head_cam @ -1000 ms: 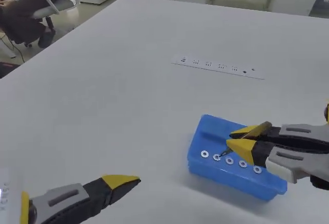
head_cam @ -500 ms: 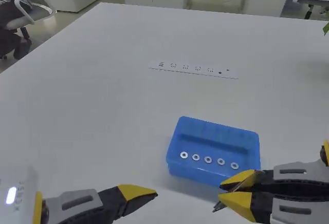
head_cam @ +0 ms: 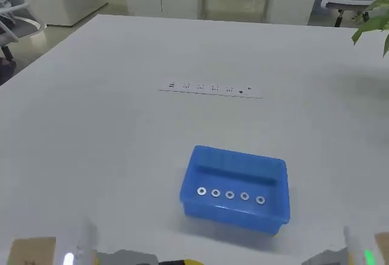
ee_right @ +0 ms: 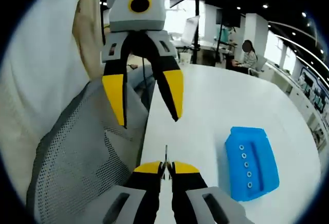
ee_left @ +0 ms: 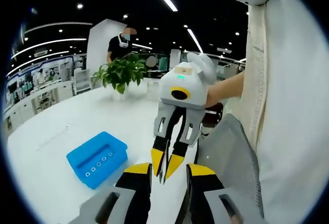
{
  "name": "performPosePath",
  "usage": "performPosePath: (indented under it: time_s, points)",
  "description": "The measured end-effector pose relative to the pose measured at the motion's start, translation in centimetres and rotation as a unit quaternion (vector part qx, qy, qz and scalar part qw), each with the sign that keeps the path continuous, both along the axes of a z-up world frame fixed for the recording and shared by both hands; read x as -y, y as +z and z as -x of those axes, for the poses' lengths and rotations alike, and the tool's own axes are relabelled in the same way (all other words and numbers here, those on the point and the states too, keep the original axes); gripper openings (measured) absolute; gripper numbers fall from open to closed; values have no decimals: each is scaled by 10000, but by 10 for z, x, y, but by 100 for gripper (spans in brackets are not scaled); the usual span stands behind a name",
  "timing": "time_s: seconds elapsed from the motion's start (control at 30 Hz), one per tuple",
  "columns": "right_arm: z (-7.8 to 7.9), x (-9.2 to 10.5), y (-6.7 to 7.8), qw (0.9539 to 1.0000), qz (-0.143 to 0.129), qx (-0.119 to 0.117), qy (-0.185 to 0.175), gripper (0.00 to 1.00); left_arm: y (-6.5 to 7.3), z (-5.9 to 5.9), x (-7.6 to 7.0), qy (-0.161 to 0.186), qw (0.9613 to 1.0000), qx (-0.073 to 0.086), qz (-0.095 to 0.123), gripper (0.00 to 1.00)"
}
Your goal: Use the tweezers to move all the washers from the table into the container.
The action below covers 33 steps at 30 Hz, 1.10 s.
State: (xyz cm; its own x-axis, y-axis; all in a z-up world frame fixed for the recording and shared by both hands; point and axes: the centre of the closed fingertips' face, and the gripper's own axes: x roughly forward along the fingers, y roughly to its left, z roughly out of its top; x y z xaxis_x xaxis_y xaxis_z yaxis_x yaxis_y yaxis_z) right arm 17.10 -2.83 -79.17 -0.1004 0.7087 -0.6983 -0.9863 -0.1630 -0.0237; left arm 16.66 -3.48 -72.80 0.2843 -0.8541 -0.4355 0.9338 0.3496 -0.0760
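A blue container (head_cam: 236, 174) stands on the white table (head_cam: 109, 125), with several washers (head_cam: 230, 194) in a row inside it. My right gripper (ee_right: 165, 168) is shut on thin tweezers (ee_right: 165, 156), held well back from the container (ee_right: 252, 165), off the table's edge. My left gripper (ee_left: 169, 175) is open and holds nothing. The two grippers face each other: the left one (ee_right: 149, 117) shows open in the right gripper view, and the right one (ee_left: 165, 166) shows shut in the left gripper view, with the container (ee_left: 97, 157) down at the left.
A white power strip (head_cam: 209, 88) lies flat beyond the container. A grey mesh chair back (ee_right: 87, 147) and the person's pale clothing sit close behind the grippers. A potted plant (ee_left: 121, 72) and a standing person (ee_left: 123, 41) are far off.
The right gripper with the tweezers has pulled back out of the container and off the near table edge. The left gripper has also drawn back. The washers' row is unchanged.
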Motion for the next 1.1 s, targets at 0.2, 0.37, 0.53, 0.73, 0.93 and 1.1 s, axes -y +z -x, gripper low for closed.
performPosePath:
  time_s: [0.2, 0.37, 0.53, 0.73, 0.93, 1.1]
  points:
    - [12, -5, -6, 9982, 307, 273, 442, 3, 0, 5, 5, -241, 9997, 51, -52, 13]
    - [14, -6, -6, 9976, 349, 282, 524, 3, 0, 7, 6, -376, 9992, 86, -82, 5]
    - [13, -7, -4, 9976, 352, 290, 528, 3, -1, 8, 8, -436, 9990, 47, -93, 4]
    - [14, -8, -3, 9972, 363, 325, 565, 3, -2, 8, 10, -527, 9984, 125, -162, 0]
    - [14, -6, -6, 9973, 397, 280, 552, 3, -4, 7, 8, -614, 9974, 223, -310, 0]
    - [11, -4, -10, 9981, 385, 207, 427, 3, -10, 5, 3, -676, 9960, 296, -501, 0]
